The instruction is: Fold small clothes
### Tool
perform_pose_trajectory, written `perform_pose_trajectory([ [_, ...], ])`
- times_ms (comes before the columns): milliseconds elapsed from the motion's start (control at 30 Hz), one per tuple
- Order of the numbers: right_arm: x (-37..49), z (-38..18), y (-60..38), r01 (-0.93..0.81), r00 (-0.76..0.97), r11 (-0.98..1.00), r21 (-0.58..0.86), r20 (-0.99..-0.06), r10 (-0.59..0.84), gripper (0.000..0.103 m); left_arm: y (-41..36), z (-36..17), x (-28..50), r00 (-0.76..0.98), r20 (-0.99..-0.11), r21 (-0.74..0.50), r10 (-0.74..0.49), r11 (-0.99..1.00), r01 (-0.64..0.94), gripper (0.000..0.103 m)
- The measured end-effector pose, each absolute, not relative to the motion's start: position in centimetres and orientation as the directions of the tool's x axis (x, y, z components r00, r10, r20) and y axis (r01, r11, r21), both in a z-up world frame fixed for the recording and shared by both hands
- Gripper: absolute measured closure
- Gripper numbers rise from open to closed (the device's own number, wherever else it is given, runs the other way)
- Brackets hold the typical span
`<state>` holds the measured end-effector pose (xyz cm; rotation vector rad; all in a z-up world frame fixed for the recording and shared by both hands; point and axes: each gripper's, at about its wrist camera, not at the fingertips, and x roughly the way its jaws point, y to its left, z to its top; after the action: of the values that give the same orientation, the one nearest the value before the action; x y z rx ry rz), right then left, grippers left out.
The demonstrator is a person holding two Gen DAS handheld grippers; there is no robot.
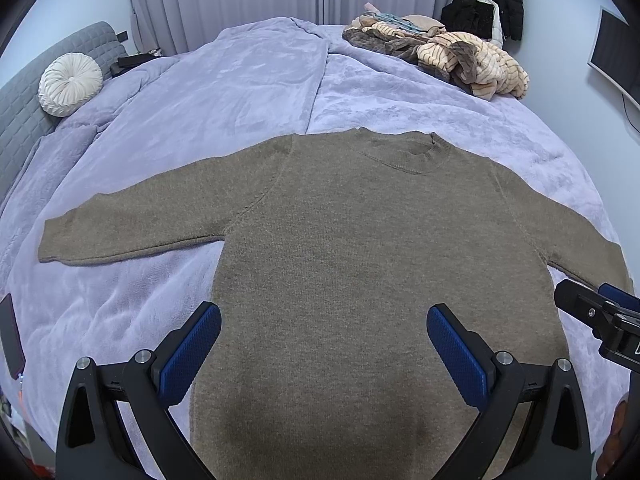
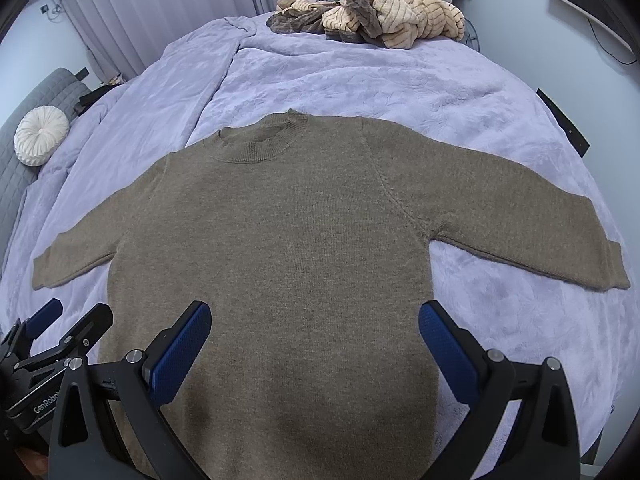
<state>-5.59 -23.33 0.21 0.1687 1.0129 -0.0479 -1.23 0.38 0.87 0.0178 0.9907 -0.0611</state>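
A small brown knit sweater (image 1: 340, 248) lies flat and face up on the lilac bed cover, both sleeves spread out sideways, collar at the far end. It also fills the right wrist view (image 2: 280, 240). My left gripper (image 1: 324, 320) is open and empty, hovering above the sweater's lower body. My right gripper (image 2: 314, 318) is open and empty too, above the lower body. The right gripper shows at the right edge of the left wrist view (image 1: 596, 312), and the left gripper shows at the lower left of the right wrist view (image 2: 52, 332).
A lilac plush bed cover (image 1: 240, 92) spans the bed. A heap of striped beige and brown clothes (image 1: 452, 56) lies at the far right corner. A round white cushion (image 1: 70, 84) leans on the grey headboard (image 1: 24, 112) at left. Dark coats (image 1: 488, 4) hang behind.
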Motion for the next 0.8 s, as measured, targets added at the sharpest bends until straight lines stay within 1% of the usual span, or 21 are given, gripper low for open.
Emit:
perform_pose_trajectory([
  [800, -5.61, -0.06, -23.21, 0.115, 0.52, 0.987, 0.11, -0.854, 0.034, 0.0, 0.85, 0.45, -1.02, 0.534, -0.844, -0.021, -0.046, 0.998, 0.052, 0.0],
])
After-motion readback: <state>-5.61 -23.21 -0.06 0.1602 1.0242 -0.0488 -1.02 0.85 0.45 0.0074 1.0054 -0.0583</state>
